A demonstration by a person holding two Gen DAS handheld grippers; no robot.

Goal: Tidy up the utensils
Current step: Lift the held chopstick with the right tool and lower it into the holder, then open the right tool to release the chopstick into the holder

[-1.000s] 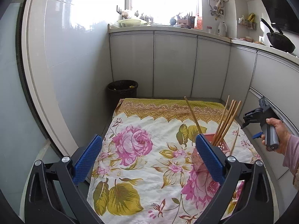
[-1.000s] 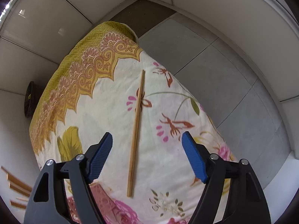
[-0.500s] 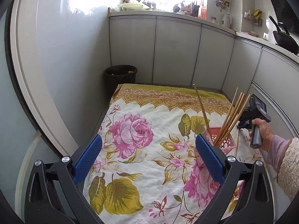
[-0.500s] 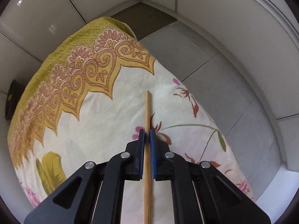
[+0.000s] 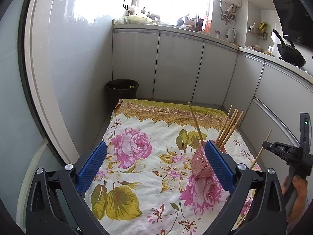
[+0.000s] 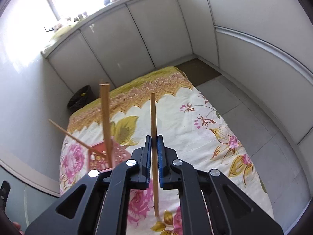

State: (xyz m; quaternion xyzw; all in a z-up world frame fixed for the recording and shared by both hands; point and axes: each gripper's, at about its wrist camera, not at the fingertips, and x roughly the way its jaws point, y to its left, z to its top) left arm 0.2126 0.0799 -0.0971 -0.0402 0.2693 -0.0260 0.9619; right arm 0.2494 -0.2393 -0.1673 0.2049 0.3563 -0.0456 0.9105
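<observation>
A pink lattice holder point(image 5: 200, 163) stands on the floral cloth point(image 5: 148, 176) with several wooden chopsticks point(image 5: 230, 127) leaning in it; it also shows in the right wrist view point(image 6: 101, 154). My right gripper point(image 6: 154, 143) is shut on one wooden chopstick point(image 6: 153, 121), lifted off the cloth and held upright, to the right of the holder. That chopstick also shows in the left wrist view point(image 5: 262, 148). My left gripper point(image 5: 154, 168) is open and empty above the cloth, its right finger point(image 5: 219, 166) in front of the holder.
A black waste bin point(image 5: 122, 90) stands at the cloth's far left corner. Grey cabinets point(image 5: 176, 68) run along the back and right. A grey tiled floor point(image 6: 254, 105) lies right of the cloth.
My right gripper closed on the chopstick that lay on the cloth, lifted it and swung it upright toward the holder. My left gripper stayed open.
</observation>
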